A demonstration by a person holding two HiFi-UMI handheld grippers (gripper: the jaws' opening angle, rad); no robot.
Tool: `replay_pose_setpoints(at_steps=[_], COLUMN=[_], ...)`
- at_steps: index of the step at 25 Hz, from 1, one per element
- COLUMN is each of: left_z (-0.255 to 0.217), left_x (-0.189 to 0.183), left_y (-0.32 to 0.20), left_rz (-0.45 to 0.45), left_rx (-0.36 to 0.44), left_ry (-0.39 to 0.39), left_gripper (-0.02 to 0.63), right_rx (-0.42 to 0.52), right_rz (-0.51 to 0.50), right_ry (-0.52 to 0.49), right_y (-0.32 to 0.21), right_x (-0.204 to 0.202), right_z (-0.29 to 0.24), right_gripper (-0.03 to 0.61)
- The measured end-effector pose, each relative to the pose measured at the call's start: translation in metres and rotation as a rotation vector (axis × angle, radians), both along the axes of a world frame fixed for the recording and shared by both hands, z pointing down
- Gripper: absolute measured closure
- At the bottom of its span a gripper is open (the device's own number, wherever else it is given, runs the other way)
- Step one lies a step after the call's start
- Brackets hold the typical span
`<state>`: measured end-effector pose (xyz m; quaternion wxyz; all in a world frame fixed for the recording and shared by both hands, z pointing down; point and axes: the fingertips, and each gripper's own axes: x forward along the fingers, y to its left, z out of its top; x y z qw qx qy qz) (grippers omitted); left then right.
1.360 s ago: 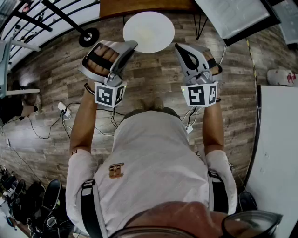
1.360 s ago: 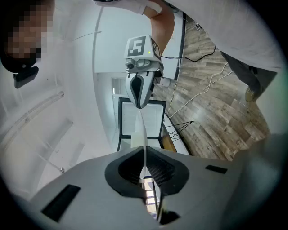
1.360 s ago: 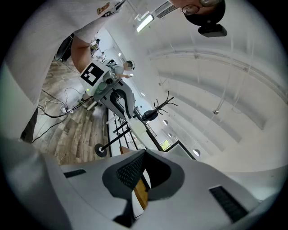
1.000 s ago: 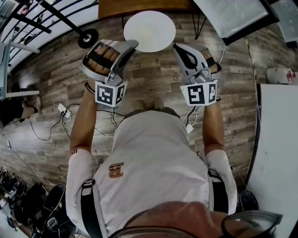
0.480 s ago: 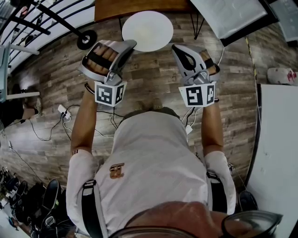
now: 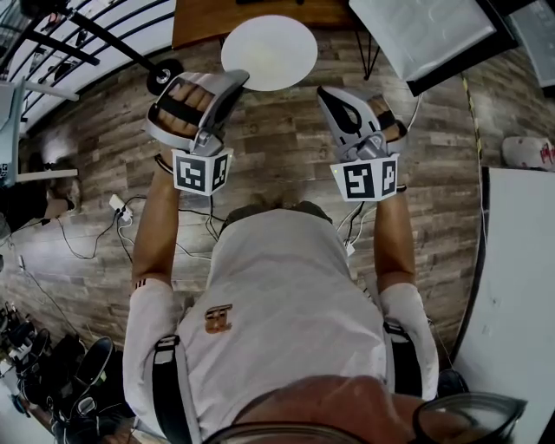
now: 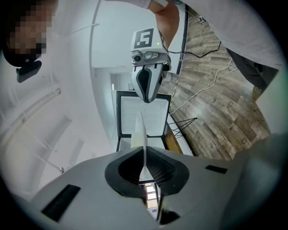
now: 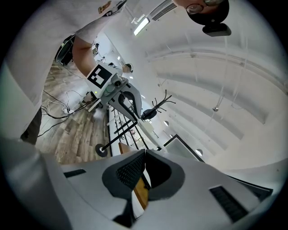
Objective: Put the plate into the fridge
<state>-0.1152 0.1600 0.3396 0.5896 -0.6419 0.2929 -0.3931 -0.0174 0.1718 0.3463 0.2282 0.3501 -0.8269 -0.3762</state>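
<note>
In the head view a round white plate (image 6: pixel 269 50) is held level over the wood floor, between my two grippers. My left gripper (image 6: pixel 239 80) is shut on its left rim and my right gripper (image 6: pixel 321 89) meets its right rim. The left gripper view shows the plate (image 7: pixel 140 130) edge-on as a thin white blade clamped between the pads, with the right gripper (image 7: pixel 146 85) facing from across it. Seen from the right gripper view, my right gripper (image 8: pixel 144 155) has its pads closed together at the plate's rim, and the left gripper (image 8: pixel 127 96) is opposite.
A brown wooden table (image 6: pixel 260 10) lies just beyond the plate. A black-framed white panel (image 6: pixel 425 30) stands at the top right and a white surface (image 6: pixel 520 286) runs along the right. A black stand base (image 6: pixel 165 71) and floor cables (image 6: pixel 121 208) are at the left.
Both grippers and the plate have shifted together toward the wooden table, a little up in the picture. The grip on the plate looks the same.
</note>
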Motion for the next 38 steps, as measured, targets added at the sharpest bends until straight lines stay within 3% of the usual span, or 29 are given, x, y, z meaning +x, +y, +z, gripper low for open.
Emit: replay_pose_setpoints(at_steps=[13, 27, 38], left_z=[0.004, 0.001, 0.002], left_x=[0.051, 0.044, 0.026], left_y=[-0.027, -0.081, -0.164], left_rz=[-0.029, -0.014, 0.002], left_rx=[-0.018, 0.004, 0.012], left_ry=[0.001, 0.005, 0.017], left_gripper=[0.584, 0.584, 0.584], right_rx=[-0.005, -0.001, -0.017], right_rz=[-0.018, 0.0, 0.005], right_ry=[-0.016, 0.01, 0.054], right_y=[-0.021, -0.057, -0.127], right_x=[0.049, 0.045, 0.024], right_z=[0.003, 0.007, 0.017], right_gripper=[0.546, 0.546, 0.546])
